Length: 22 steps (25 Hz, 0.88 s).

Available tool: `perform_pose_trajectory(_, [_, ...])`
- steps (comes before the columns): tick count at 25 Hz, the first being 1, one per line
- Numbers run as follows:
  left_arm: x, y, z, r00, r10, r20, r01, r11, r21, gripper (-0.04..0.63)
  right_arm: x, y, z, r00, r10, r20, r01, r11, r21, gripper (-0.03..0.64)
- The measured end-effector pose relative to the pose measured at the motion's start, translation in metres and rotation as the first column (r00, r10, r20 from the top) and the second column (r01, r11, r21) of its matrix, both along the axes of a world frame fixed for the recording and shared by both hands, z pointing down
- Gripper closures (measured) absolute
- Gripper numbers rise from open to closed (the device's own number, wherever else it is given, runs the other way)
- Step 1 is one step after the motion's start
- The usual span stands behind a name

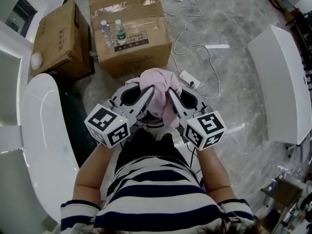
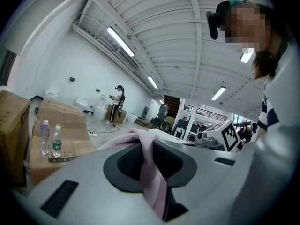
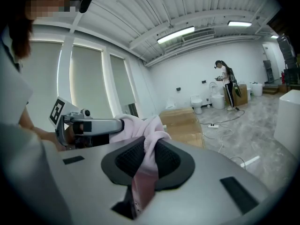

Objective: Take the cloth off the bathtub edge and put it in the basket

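Head view: left gripper (image 1: 147,97) and right gripper (image 1: 172,99) sit side by side in front of my torso, each clamped on the pink cloth (image 1: 158,83). Left gripper view and right gripper view confirm it: pink fabric is pinched between the dark pads on both, and a tail hangs down through each pair of jaws. The cloth is bunched above the tips and lifted clear of the bathtub (image 1: 46,126), which lies at my left. So the take-off looks done and the carry to the basket is the step in hand. I can't pick out the basket in any view; whatever is directly under the grippers is hidden by them. My plan is to hold both grips, keep the 2 grippers close so the bundle doesn't stretch or slip, and find the basket rim before lowering. I get the hanging tails inside the rim first, then release both sides together. I also steer away from the cardboard box (image 1: 131,38) with 2 bottles (image 1: 112,31) ahead.
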<state>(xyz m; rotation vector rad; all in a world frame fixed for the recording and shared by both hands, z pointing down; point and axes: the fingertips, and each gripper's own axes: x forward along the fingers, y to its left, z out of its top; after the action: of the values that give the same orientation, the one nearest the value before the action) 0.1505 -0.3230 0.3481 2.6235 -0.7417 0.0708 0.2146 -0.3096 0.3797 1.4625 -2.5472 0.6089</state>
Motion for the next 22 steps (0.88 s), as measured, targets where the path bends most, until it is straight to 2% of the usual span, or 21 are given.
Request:
perform_pose_trajectory(6, [-0.011,-0.013,0.058,0.998,0.051,0.030,-0.047,0.993,-0.108,0.529,-0.005,-0.005,0.054,0.999,0.033,-0.030,-0.036,0.991,-0.127,0.545])
perform_pose_trajectory(10, [-0.020,-0.017,0.099,0.996,0.062,0.058,-0.050,0.982,-0.184,0.529,-0.014,-0.010,0.088,0.998,0.035,-0.059,-0.046,0.976,-0.211,0.545])
perform_pose_trajectory(16, [-0.030,-0.011,0.164,0.982,0.138,0.129,-0.099,0.957,-0.271,0.529,-0.016,-0.006,0.149,0.994,0.059,-0.092,-0.086,0.940,-0.330,0.545])
perform_pose_trajectory(22, [-0.040,-0.005,0.224,0.960,0.194,0.201,-0.113,0.927,-0.357,0.529,-0.024,0.002,0.206,0.992,0.080,-0.099,-0.115,0.896,-0.429,0.545])
